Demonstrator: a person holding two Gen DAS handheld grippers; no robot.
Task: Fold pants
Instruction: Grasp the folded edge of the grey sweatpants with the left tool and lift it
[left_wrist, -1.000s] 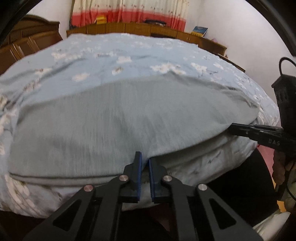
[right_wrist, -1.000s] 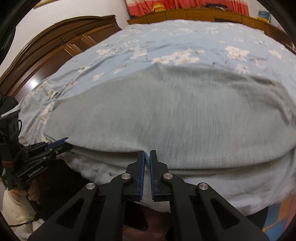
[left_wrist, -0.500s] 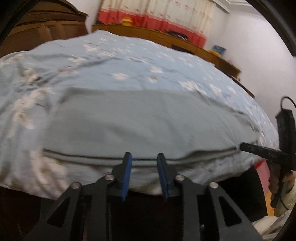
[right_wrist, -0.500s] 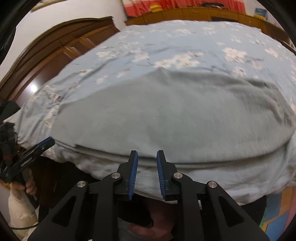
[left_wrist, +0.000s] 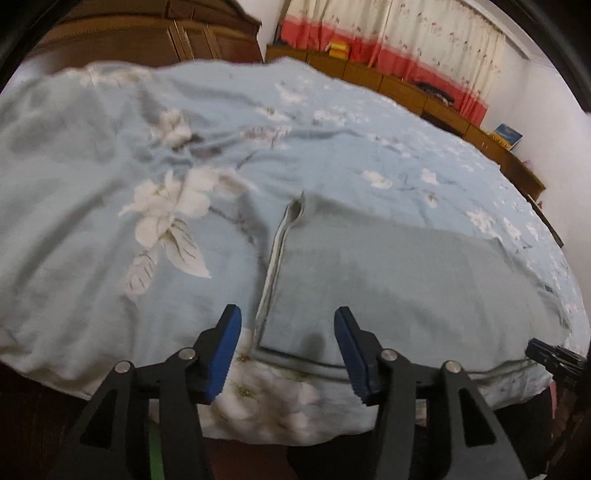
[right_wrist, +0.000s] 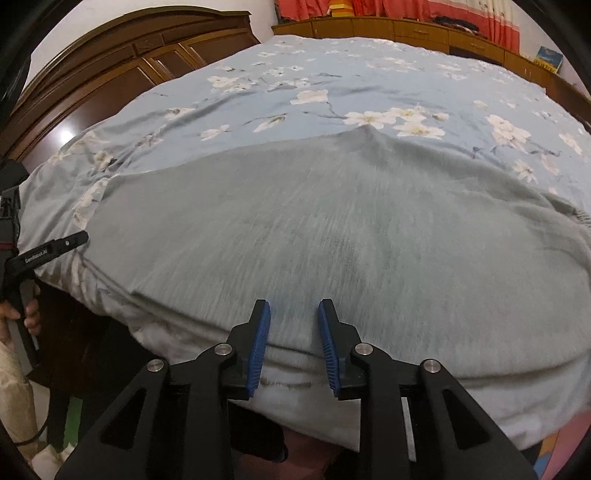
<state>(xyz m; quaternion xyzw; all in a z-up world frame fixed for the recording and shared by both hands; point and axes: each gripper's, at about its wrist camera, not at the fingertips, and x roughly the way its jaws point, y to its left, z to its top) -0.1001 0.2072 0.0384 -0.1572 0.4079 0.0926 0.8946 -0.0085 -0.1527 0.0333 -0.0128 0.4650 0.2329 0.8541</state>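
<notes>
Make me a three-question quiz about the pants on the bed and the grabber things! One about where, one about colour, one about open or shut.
1. Where do the pants lie?
A. on the floor
B. on the flowered bedspread, by its near edge
C. in the wardrobe

2. What colour are the pads of the right hand-held gripper?
A. blue
B. red
C. white

3. How does the left hand-held gripper stand?
A. shut on the pants
B. open, holding nothing
C. shut on the bedspread

Answers:
1 B: grey-green cloth spreads flat over the bedspread.
2 A: both inner faces are blue.
3 B: its jaws have just been opening, wide apart above the pants' edge.
</notes>
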